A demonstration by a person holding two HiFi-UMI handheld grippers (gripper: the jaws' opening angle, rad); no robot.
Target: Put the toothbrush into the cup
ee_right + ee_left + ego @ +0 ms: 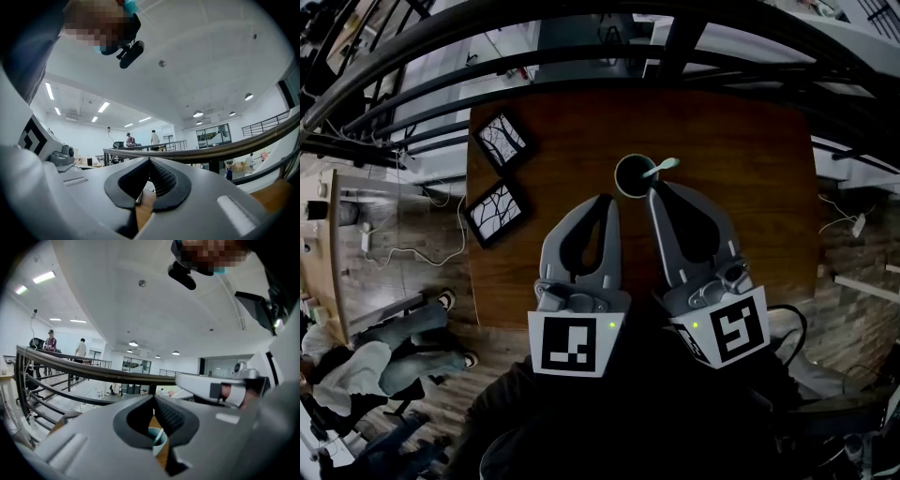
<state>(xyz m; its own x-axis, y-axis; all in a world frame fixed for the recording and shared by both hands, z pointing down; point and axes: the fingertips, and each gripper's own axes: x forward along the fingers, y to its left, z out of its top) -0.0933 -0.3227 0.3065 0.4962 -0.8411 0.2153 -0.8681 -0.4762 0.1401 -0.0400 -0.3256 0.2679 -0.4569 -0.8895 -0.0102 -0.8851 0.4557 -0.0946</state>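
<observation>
A dark round cup point(633, 176) stands on the brown wooden table point(741, 169), and a white toothbrush point(660, 168) rests in it with its head leaning over the right rim. My left gripper point(606, 200) is shut and empty, with its tip just short of the cup on the near left. My right gripper point(654, 187) is also shut and empty, with its tip close to the cup's near right edge. In the left gripper view the teal-lined cup point(158, 440) and the toothbrush point(159, 433) show below the closed jaws. The right gripper view shows only table wood point(143, 206) under its closed jaws.
Two black-framed pictures point(502, 141) point(497, 211) lie on the table's left side. A dark metal railing point(581, 37) runs behind the table's far edge. People sit on the floor at the lower left point(384, 356). Cables lie on the floor at both sides.
</observation>
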